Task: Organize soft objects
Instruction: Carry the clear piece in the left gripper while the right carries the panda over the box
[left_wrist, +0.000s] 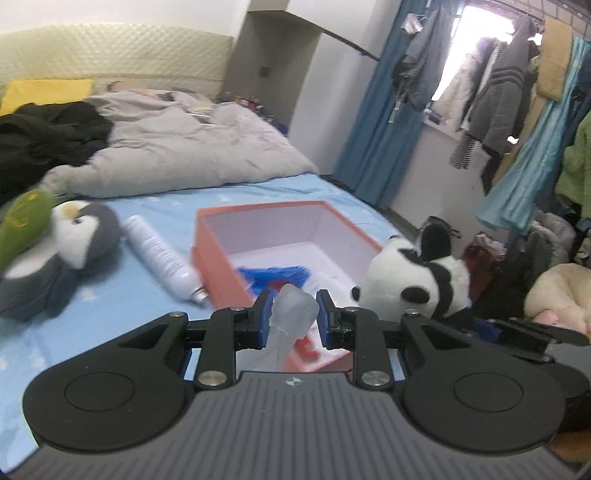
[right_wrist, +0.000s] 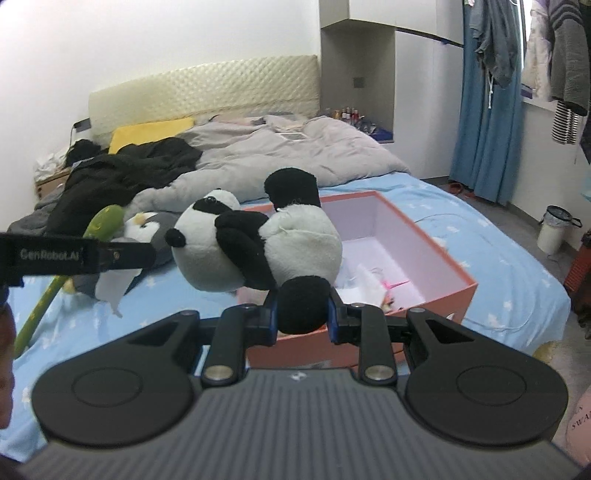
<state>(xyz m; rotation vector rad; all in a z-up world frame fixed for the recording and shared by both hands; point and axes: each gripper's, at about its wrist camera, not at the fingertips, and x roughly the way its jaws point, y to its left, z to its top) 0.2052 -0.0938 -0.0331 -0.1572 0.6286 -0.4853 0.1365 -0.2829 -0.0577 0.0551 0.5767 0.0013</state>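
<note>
Right wrist view: right gripper (right_wrist: 302, 314) clamps panda plush (right_wrist: 258, 247) over orange box (right_wrist: 436, 254).

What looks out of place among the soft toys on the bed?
The white spray can lying on the blue sheet between the penguin plush and the orange box stands out: it is hard, not soft. The panda plush hangs sideways, clamped by one black paw in the right gripper.

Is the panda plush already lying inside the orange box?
No. The panda plush hangs in the air in front of the orange box, its black paw clamped in the right gripper.
</note>
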